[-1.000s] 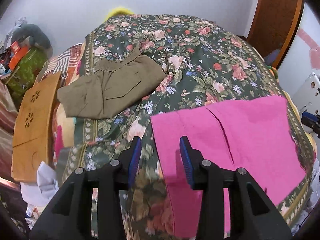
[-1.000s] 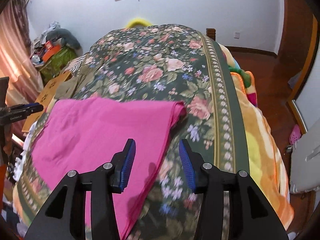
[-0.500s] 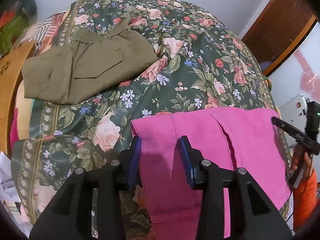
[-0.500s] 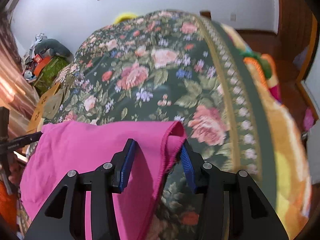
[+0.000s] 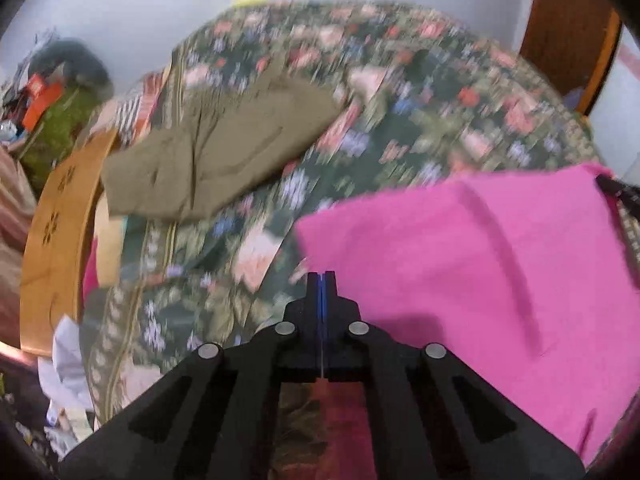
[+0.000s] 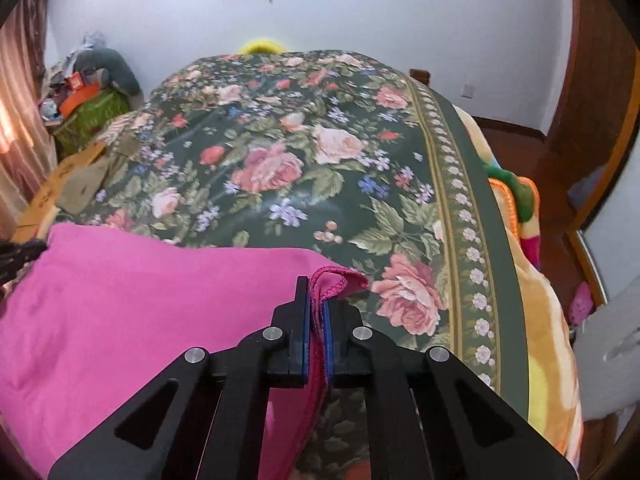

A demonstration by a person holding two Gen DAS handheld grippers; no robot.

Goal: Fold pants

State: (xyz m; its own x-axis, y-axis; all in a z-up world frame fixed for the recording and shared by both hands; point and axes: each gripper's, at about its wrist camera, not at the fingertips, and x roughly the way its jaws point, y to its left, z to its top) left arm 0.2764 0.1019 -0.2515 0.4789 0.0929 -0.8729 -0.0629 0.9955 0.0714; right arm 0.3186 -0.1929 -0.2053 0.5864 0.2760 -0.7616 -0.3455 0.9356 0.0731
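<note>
- Bed (image 6: 472, 184): wide floral bedspread, rounded over the far edge. It is the work surface. A brown folded garment (image 5: 216, 152) lies well apart to the left; not part of this step.
- Pink pants (image 6: 132, 304): spread across the near end of the bed, near corners at both grippers, one to each side. The left view is motion-blurred, so detail there is poor.
- Right gripper (image 6: 317, 320): jaws have just been closing and now clamp the stitched hem corner of the pants; cloth plainly sits between the blue pads, a small loop of hem sticking out past the tips.
- Left gripper (image 5: 321, 280): jaws have just been closing and stand fully together at the left corner of the pants. Cloth lies right at the tips, but blur hides whether any is actually pinched.
- Risk, judged: if the left jaws shut on nothing or on a mere edge, that corner will drop when both hands lift, and the fold will go skewed.
- Risk, judged: the right grip may hold one layer only; the layer under it could lag and bunch.
- Risk, judged: dragging low across the bedspread could rumple it and pull the pants out of line.
</note>
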